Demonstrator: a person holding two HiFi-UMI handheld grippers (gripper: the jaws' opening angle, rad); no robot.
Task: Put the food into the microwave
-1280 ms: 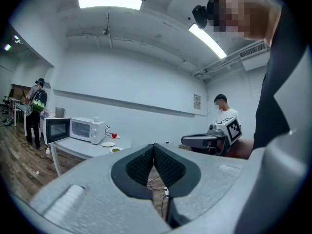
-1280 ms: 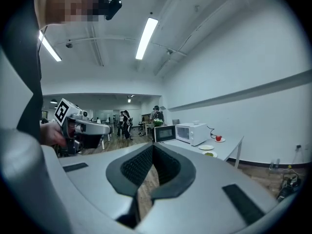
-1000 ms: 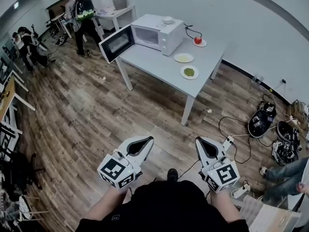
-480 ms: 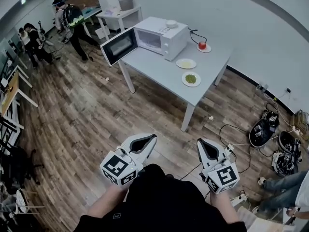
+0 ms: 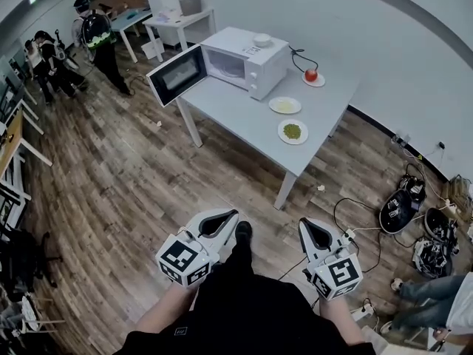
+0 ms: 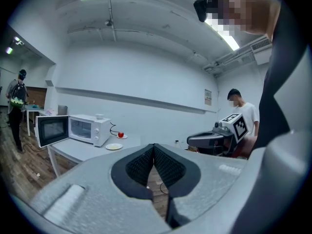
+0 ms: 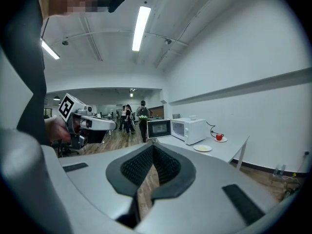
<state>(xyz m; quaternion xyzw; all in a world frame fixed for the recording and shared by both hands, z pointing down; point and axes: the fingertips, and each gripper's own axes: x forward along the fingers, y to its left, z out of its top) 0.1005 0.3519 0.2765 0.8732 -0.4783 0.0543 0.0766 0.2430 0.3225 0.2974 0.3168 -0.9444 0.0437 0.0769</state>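
Though microwave (image 5: 255, 65) open, greens (image 5: 293, 131) on plate (image 5: 281, 133)

Head view steeply down, both gripper views level, all sharing distant microwave (image 5: 247, 63)

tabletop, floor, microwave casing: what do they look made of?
The tabletop is likely laminate or painted board: matte pale grey, uniform, no grain. The floor is wood or wood-look planks, with seams and grain showing. The microwave is painted metal or plastic, hard to tell which: smooth white shell.
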